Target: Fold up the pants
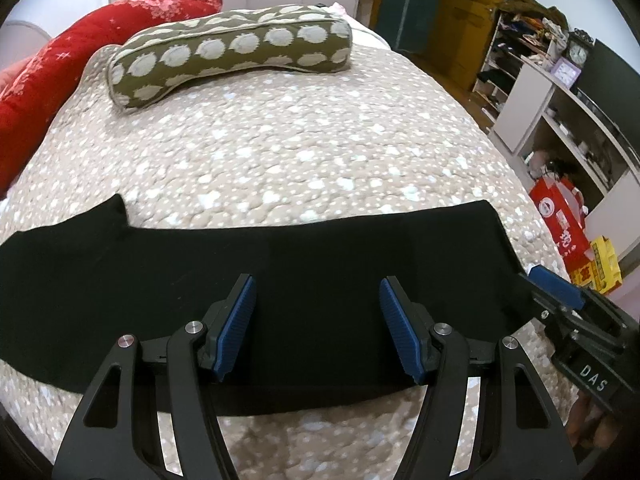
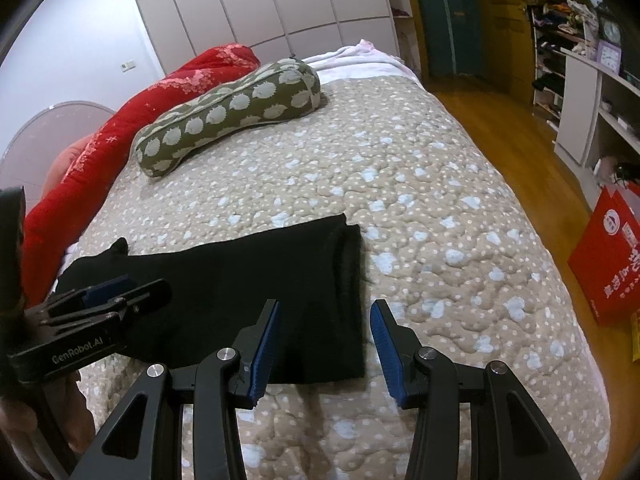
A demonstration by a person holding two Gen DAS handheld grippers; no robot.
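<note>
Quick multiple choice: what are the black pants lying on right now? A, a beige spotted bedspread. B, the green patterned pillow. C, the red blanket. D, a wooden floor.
A: the black pants lie flat across the beige spotted bedspread, apart from the green pillow and red blanket farther back.

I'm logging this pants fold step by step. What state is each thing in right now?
Pants: black, flat on the quilt in a long band, apparently folded lengthwise.
Left gripper: open, over the pants' middle, gripping nothing.
Right gripper: open, straddling the pants' right end, gripping nothing.
Pillow: lying loose on the quilt, apart from the pants.
Red blanket: bunched along the bed's far left edge.
</note>
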